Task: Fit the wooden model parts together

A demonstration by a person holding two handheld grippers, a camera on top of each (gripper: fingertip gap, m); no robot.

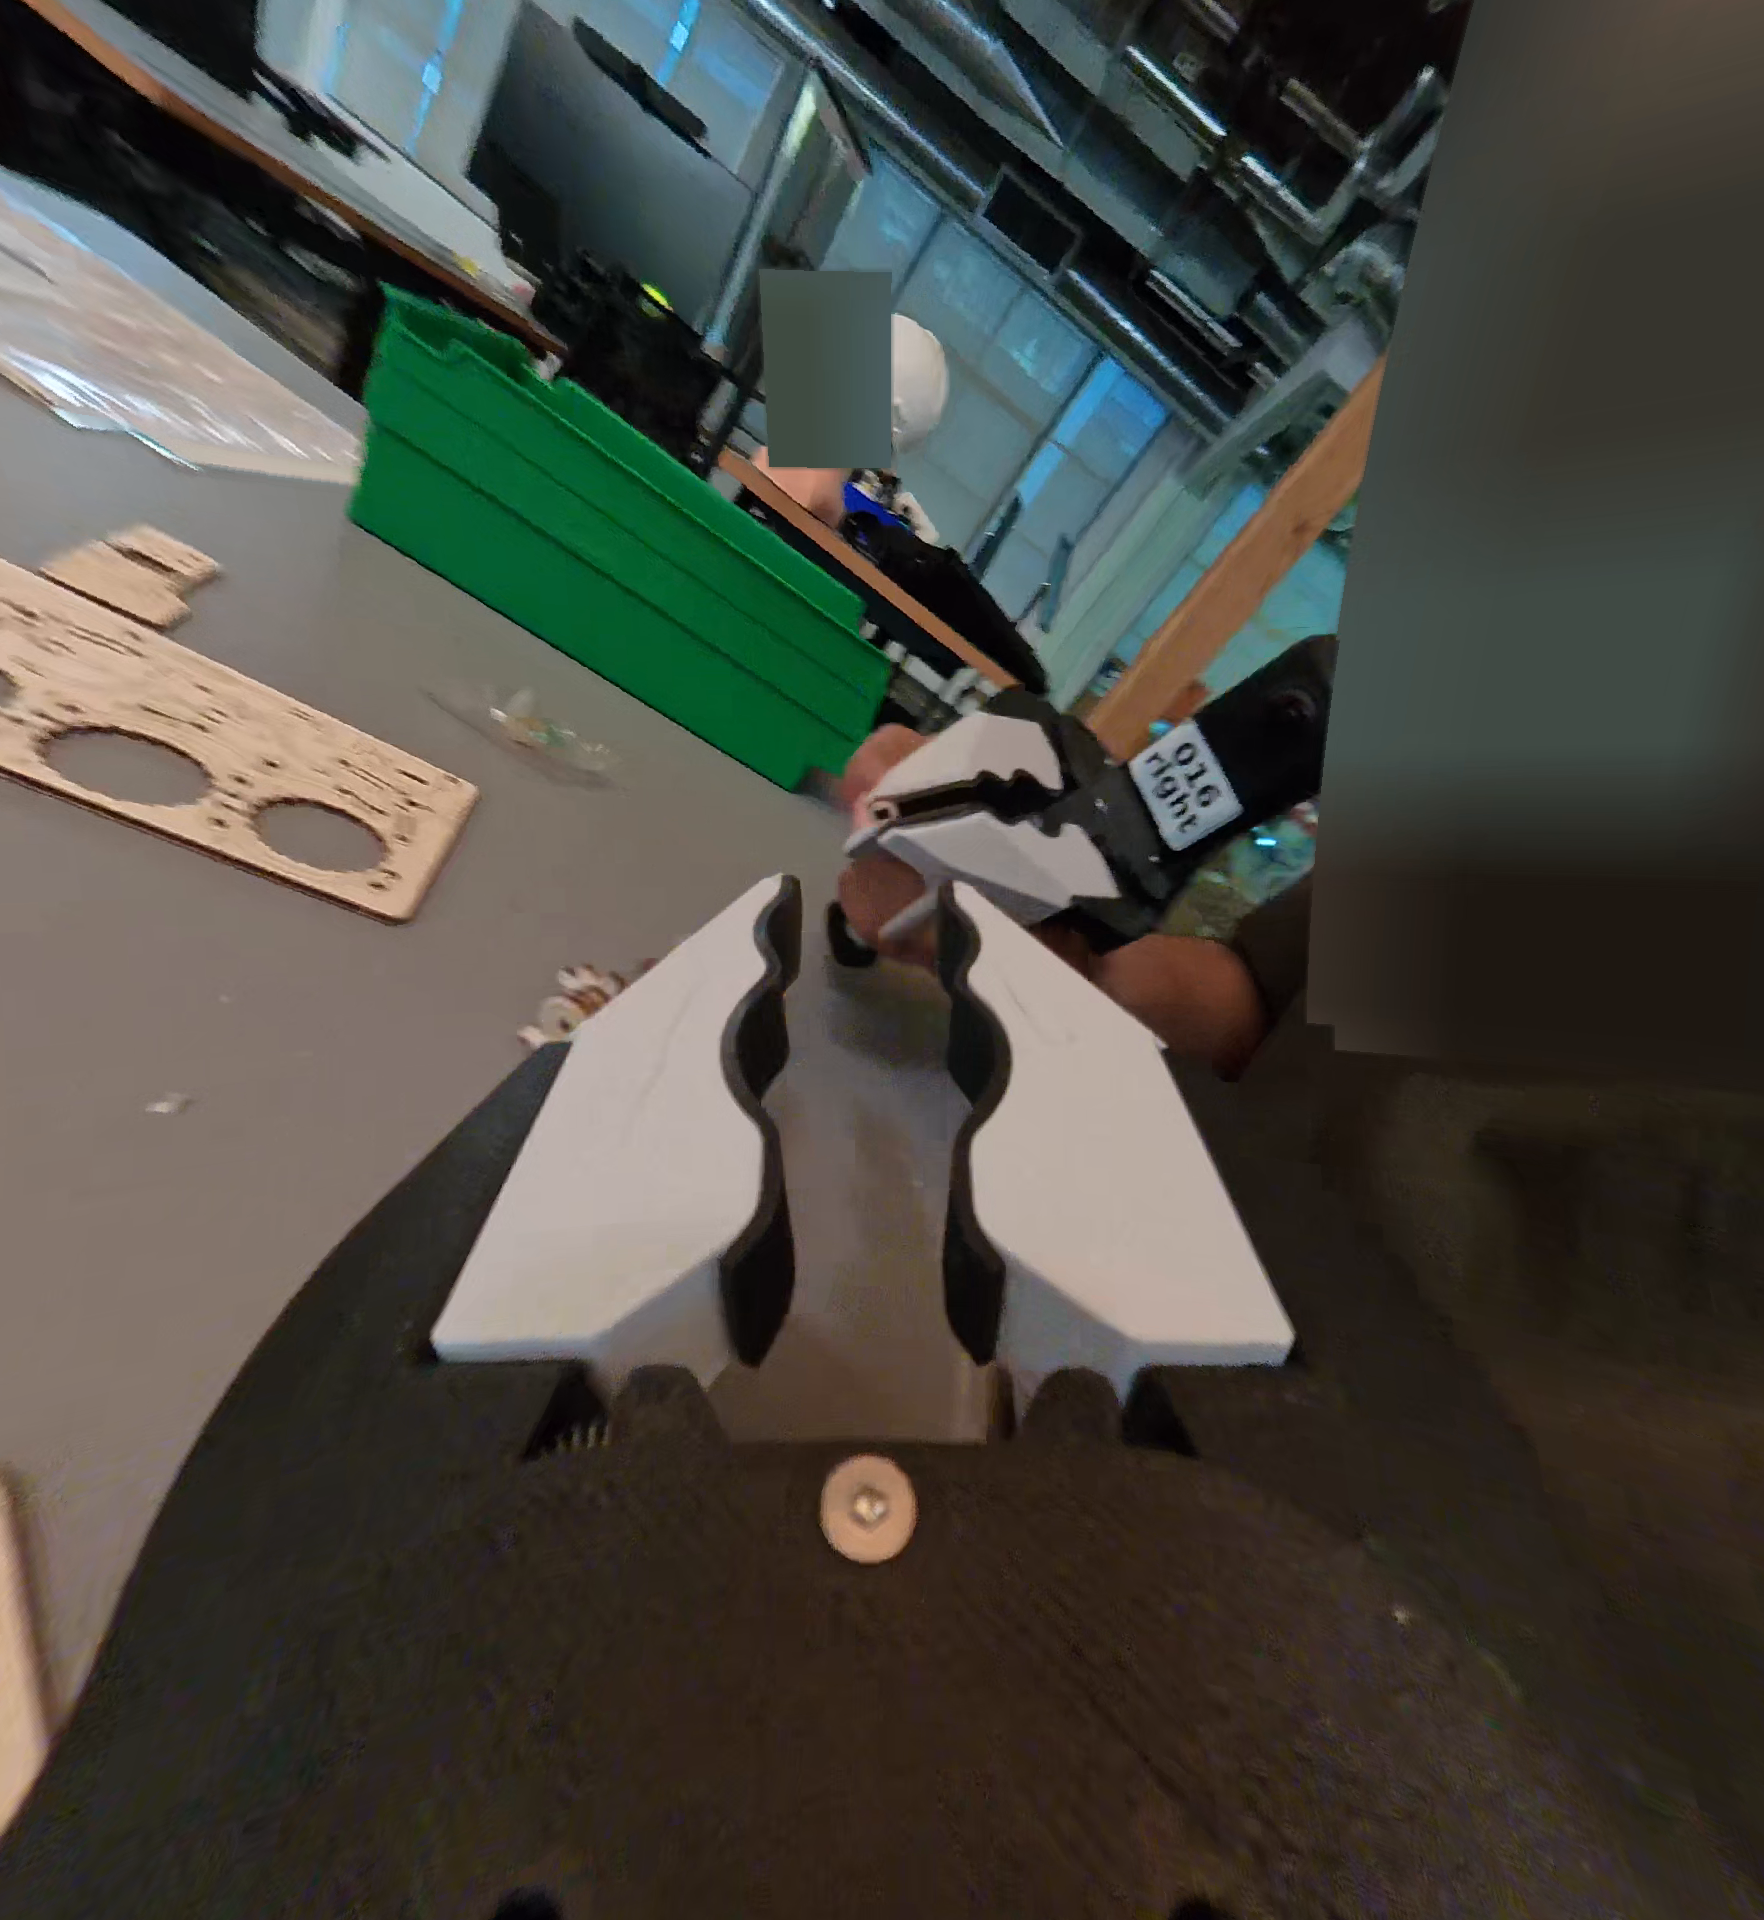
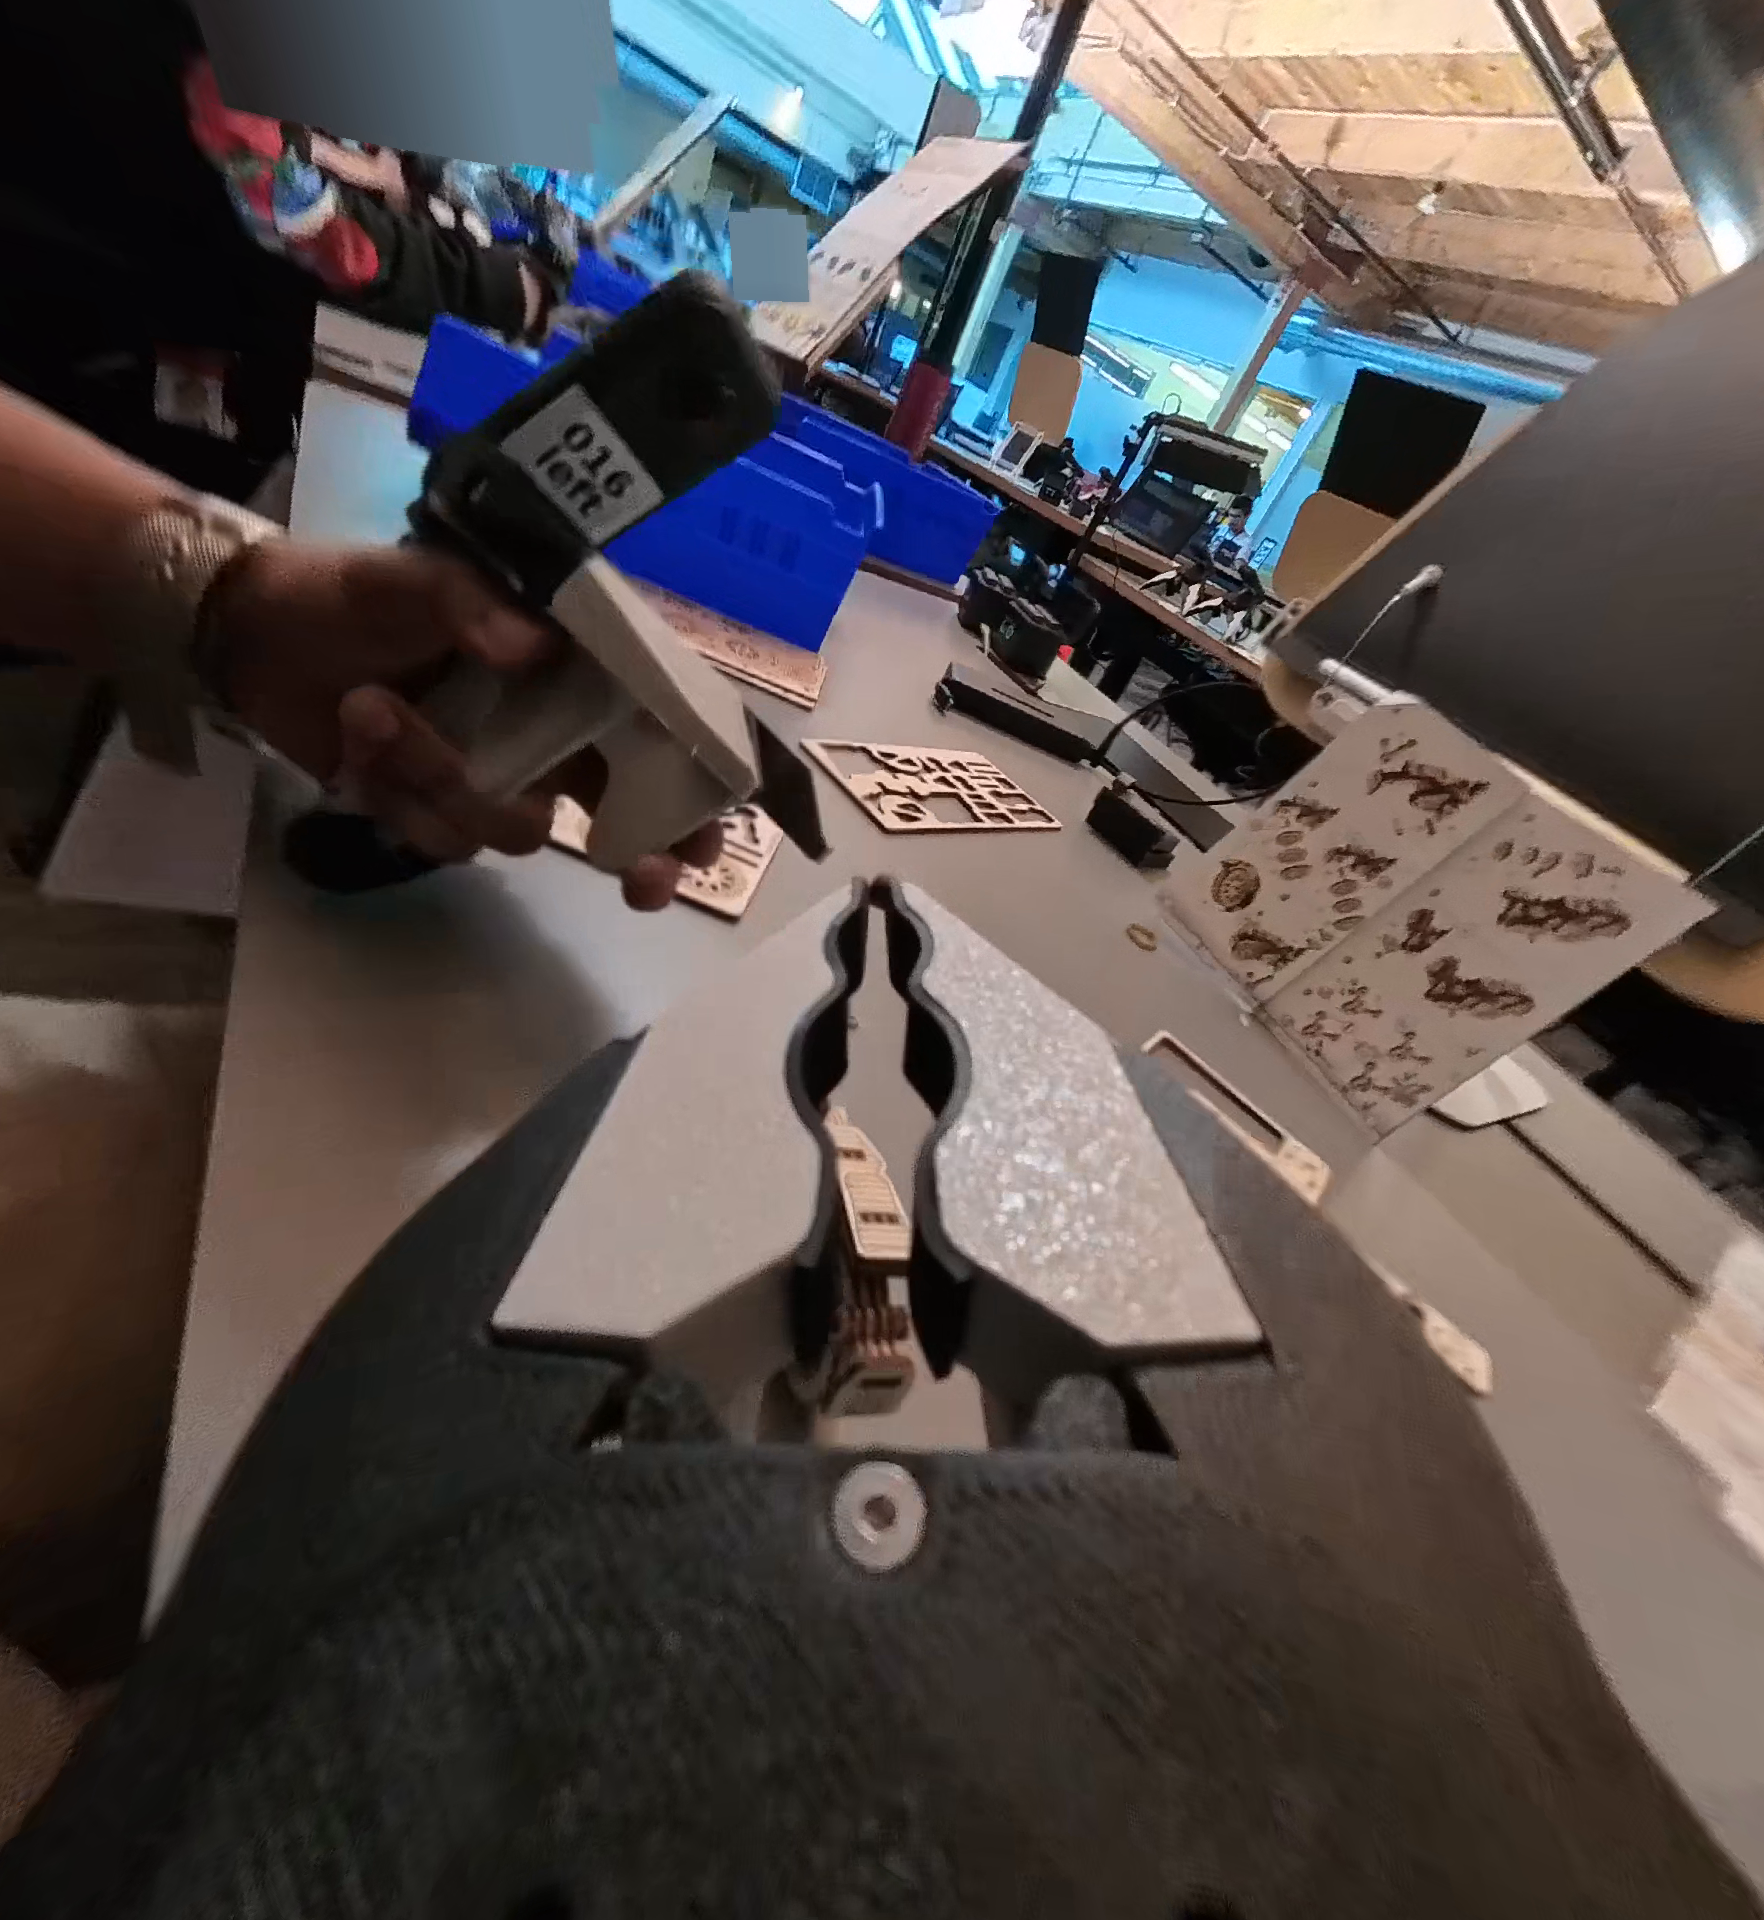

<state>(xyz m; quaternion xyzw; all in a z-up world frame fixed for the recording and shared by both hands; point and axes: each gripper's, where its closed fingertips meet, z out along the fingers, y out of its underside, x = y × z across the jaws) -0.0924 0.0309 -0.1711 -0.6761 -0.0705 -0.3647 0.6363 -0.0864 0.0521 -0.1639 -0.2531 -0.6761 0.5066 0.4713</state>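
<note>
Right wrist view: right claw clamps a wooden part — left claw gapes empty above bare table.

Green bin, blue bins (plain)

white printed sticker on black body of right gripper; similar white printed sticker on black body of left gripper.

A small slotted wooden model part stands on edge, pinched deep between closed gripper fingers at 6 o'clock.
</note>
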